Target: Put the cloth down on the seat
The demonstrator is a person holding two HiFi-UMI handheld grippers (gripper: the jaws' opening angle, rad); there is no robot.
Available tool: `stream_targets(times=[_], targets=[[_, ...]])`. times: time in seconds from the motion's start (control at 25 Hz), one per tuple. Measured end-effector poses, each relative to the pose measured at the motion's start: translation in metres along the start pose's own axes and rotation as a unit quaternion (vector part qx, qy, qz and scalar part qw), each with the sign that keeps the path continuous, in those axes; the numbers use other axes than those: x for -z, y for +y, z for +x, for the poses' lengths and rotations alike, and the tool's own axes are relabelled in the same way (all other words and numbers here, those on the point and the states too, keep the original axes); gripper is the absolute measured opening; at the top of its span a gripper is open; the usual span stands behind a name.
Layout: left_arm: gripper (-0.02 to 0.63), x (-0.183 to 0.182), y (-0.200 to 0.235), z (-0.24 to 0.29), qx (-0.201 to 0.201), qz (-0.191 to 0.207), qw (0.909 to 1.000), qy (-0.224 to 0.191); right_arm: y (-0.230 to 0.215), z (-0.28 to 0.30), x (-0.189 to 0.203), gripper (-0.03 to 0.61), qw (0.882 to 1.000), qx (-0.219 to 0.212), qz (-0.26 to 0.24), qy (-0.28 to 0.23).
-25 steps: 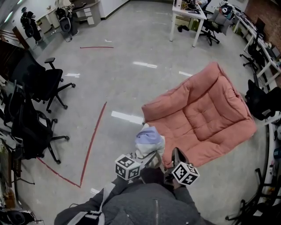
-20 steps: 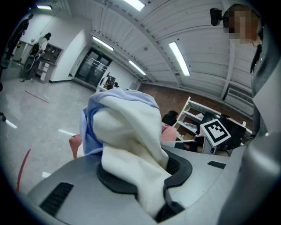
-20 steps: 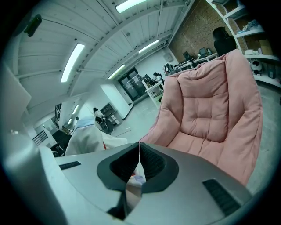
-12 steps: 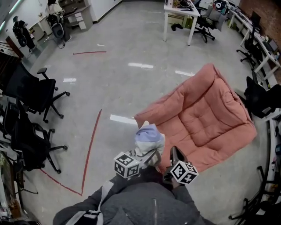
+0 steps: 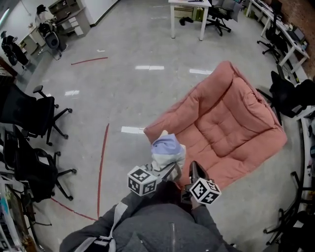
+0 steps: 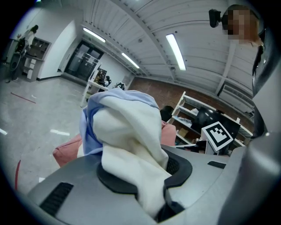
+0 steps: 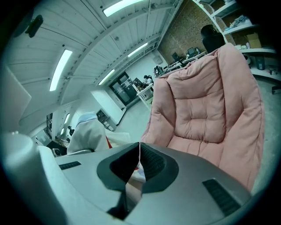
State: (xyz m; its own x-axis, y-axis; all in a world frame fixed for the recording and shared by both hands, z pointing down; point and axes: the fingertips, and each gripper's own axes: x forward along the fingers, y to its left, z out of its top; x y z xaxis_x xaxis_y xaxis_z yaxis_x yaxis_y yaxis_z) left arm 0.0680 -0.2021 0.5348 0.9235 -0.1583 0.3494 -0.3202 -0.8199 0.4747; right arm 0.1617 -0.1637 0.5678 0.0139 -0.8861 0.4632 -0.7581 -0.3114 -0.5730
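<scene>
A bunched white and light-blue cloth (image 5: pixel 166 150) stands up out of my left gripper (image 5: pixel 169 171), whose jaws are shut on its lower end. In the left gripper view the cloth (image 6: pixel 127 127) fills the space between the pads of that gripper (image 6: pixel 147 171). My right gripper (image 5: pixel 195 168) is beside it, shut with nothing in it; its pads meet in the right gripper view (image 7: pixel 139 151). The seat is a pink padded floor chair (image 5: pixel 231 118), lying open on the floor just ahead and to the right. Close in front of the right gripper is the seat's cushion (image 7: pixel 206 101).
Black office chairs (image 5: pixel 29 113) stand along the left, and another (image 5: pixel 290 96) is by the seat's right side. A white desk (image 5: pixel 187 5) is at the far end. Red tape lines (image 5: pixel 101 162) mark the grey floor at left.
The seat has drawn closer and shifted left in the head view as the person walks toward it. Both grippers keep their pose, and the cloth stays in the left one.
</scene>
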Motion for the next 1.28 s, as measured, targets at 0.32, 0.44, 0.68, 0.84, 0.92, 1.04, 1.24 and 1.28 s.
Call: stream_targets(times=[0.32, 0.44, 0.68, 0.84, 0.92, 1.04, 1.24, 1.28], targets=[[0.115, -0.009, 0.006, 0.011, 0.041, 0.017, 0.9984, 0.035, -0.004, 0.007, 0.004, 0.013, 0.999, 0.037, 0.035, -0.018], [0.115, -0.016, 0.009, 0.022, 0.061, 0.021, 0.9967, 0.049, -0.012, 0.01, -0.007, 0.013, 0.997, 0.059, 0.043, -0.034], [0.115, -0.032, 0.02, 0.045, 0.095, 0.028, 0.9925, 0.071, -0.017, 0.019, -0.029, 0.014, 0.992, 0.095, 0.054, -0.062], [0.115, -0.042, 0.023, 0.064, 0.116, 0.036, 0.9893, 0.081, -0.024, 0.021, -0.039, 0.012, 0.989, 0.118, 0.061, -0.071], [0.115, -0.047, 0.027, 0.074, 0.122, 0.041, 0.9882, 0.084, -0.027, 0.025, -0.043, 0.013, 0.987, 0.125, 0.064, -0.072], [0.115, -0.053, 0.039, 0.091, 0.123, 0.044, 0.9878, 0.085, -0.032, 0.036, -0.049, 0.013, 0.987, 0.134, 0.06, -0.07], [0.115, -0.066, 0.071, 0.116, 0.106, 0.036, 0.9902, 0.083, -0.036, 0.058, -0.072, 0.012, 0.985, 0.14, 0.061, -0.082], [0.115, -0.069, 0.079, 0.121, 0.101, 0.032, 0.9911, 0.081, -0.037, 0.063, -0.077, 0.012, 0.985, 0.141, 0.06, -0.085]])
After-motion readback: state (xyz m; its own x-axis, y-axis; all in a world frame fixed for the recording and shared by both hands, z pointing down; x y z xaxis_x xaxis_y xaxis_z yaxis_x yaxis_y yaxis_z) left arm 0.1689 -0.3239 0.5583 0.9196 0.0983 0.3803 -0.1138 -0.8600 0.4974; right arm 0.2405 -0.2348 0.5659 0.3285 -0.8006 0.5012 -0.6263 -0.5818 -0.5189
